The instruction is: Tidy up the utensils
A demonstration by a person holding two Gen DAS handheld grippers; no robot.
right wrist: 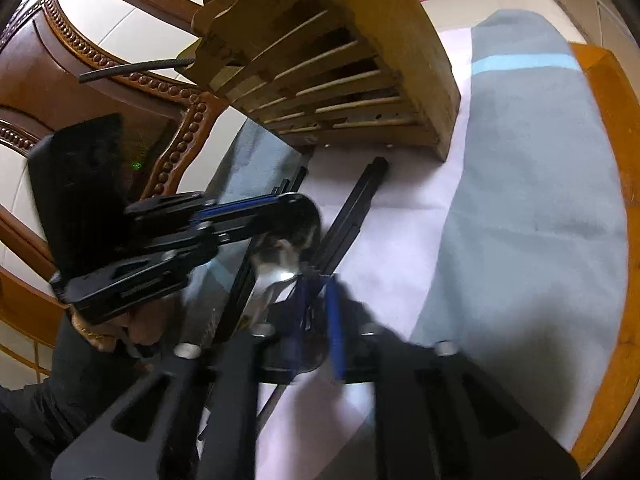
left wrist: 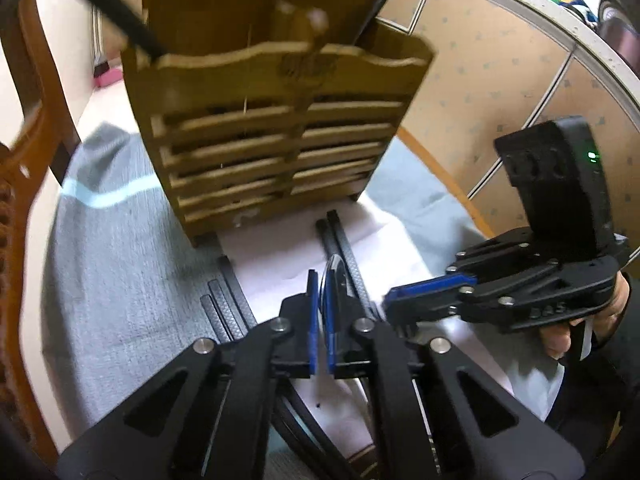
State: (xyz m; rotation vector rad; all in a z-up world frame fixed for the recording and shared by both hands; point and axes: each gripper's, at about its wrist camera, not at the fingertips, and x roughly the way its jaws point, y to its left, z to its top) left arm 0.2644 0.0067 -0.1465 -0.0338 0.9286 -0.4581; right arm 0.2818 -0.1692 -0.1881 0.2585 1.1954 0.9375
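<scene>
On the counter (left wrist: 404, 140), over a grey cloth (left wrist: 116, 240) with a pale blue stripe, stands a slatted wooden utensil holder (left wrist: 276, 128) with dark handles leaning out of its top. A carved wooden chair (right wrist: 100, 76) sits just beyond. Before the holder, on a white sheet (left wrist: 280, 256), lie several black textured utensil handles (left wrist: 344, 248) side by side. The left hand-held gripper (left wrist: 320, 320) hovers low over them, its blue pads nearly together, with a rounded metal utensil end just beside its right pad; I cannot tell whether it is pinched. The right hand-held gripper (right wrist: 316, 312) is close alongside, blurred, so its state is unclear.
</scene>
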